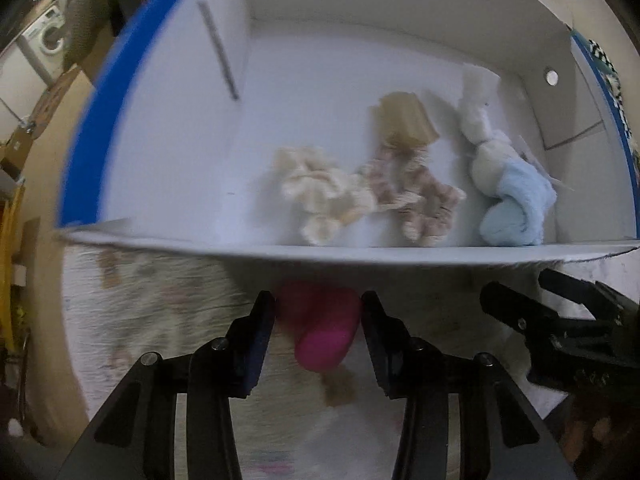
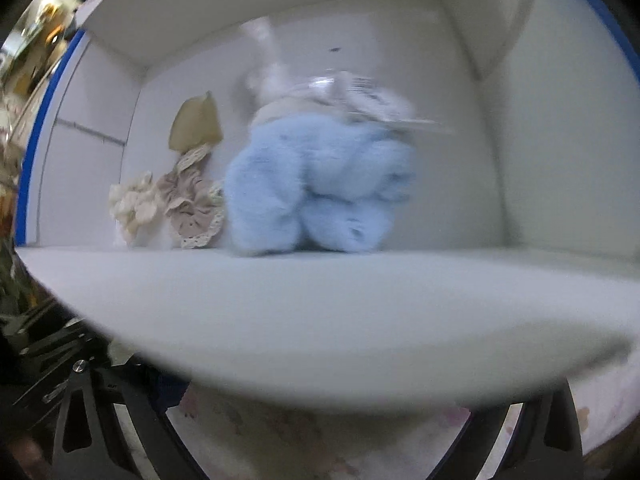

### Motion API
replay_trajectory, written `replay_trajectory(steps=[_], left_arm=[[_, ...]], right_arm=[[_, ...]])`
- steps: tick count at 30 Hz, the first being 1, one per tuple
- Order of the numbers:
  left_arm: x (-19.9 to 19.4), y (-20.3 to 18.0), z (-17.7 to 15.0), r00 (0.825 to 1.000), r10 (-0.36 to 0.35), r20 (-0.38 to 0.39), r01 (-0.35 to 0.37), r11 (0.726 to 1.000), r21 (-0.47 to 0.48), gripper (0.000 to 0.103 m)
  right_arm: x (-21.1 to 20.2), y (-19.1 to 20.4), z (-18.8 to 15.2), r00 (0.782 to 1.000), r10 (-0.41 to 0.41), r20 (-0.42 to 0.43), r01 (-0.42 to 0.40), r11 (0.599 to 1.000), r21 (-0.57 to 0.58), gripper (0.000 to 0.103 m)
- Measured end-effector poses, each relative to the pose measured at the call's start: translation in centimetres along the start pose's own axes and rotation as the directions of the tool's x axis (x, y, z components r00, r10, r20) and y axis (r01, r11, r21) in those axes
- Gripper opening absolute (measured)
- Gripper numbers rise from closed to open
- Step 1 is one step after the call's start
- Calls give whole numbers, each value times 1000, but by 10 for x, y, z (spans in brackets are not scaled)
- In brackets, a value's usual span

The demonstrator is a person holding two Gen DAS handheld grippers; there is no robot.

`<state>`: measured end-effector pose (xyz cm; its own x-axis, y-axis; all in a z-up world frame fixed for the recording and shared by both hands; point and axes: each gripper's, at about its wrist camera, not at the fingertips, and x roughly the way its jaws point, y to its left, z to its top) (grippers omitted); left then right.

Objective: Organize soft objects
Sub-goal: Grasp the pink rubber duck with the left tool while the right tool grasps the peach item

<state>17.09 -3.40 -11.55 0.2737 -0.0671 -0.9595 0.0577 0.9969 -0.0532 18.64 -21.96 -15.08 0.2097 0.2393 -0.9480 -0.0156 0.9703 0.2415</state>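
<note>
My left gripper is shut on a pink soft object, held just in front of the near wall of a white box with blue edges. Inside the box lie a cream scrunchie, a pinkish frilly scrunchie, a tan cloth piece and a white-and-blue plush toy. My right gripper shows at the lower right of the left view, fingers spread. In the right wrist view the plush toy is close ahead in the box; the box's near wall hides my right fingertips.
The box stands on a light patterned cloth. A washing machine and cluttered furniture are at the far left. The box's left inner wall has a slot.
</note>
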Motion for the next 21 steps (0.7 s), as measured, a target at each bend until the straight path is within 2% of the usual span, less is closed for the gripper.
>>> replay_trajectory(steps=[1, 3, 4, 6, 7, 8, 10, 11, 13, 21], left_arm=[[-1, 4, 0, 1000, 3, 3, -3, 1000, -5, 41], [-3, 15, -1, 1000, 13, 9, -13, 1000, -17, 41], [-4, 19, -1, 1000, 20, 11, -20, 1000, -23, 41], [-6, 25, -1, 1000, 21, 15, -21, 999, -32, 41], [-6, 27, -1, 1000, 17, 16, -17, 999, -34, 41], [-8, 30, -1, 1000, 17, 21, -16, 999, -35, 41], [-13, 36, -7, 999, 22, 29, -21, 999, -36, 41], [-13, 40, -11, 999, 23, 33, -22, 999, -38, 41], [-9, 41, -12, 999, 24, 38, -22, 999, -44, 41], [-29, 60, -18, 998, 27, 61, -23, 997, -71, 41]], right_arm=[[2, 4, 2, 1000, -4, 1, 4, 1000, -6, 103], [7, 11, 6, 1000, 1, 2, -1, 1000, -11, 96], [9, 13, 8, 1000, -4, 1, 4, 1000, -12, 86], [15, 15, 12, 1000, -29, 0, 29, 999, -16, 77], [16, 16, 14, 999, -42, 7, 42, 999, -20, 69], [16, 21, 20, 999, -45, 12, 45, 999, -26, 51], [16, 26, 20, 999, -46, 16, 47, 998, -44, 37], [16, 28, 14, 999, -45, 18, 45, 998, -50, 22], [21, 35, 6, 999, -32, 7, 32, 998, -56, 10], [-8, 31, -15, 994, 105, 38, -104, 994, -37, 10]])
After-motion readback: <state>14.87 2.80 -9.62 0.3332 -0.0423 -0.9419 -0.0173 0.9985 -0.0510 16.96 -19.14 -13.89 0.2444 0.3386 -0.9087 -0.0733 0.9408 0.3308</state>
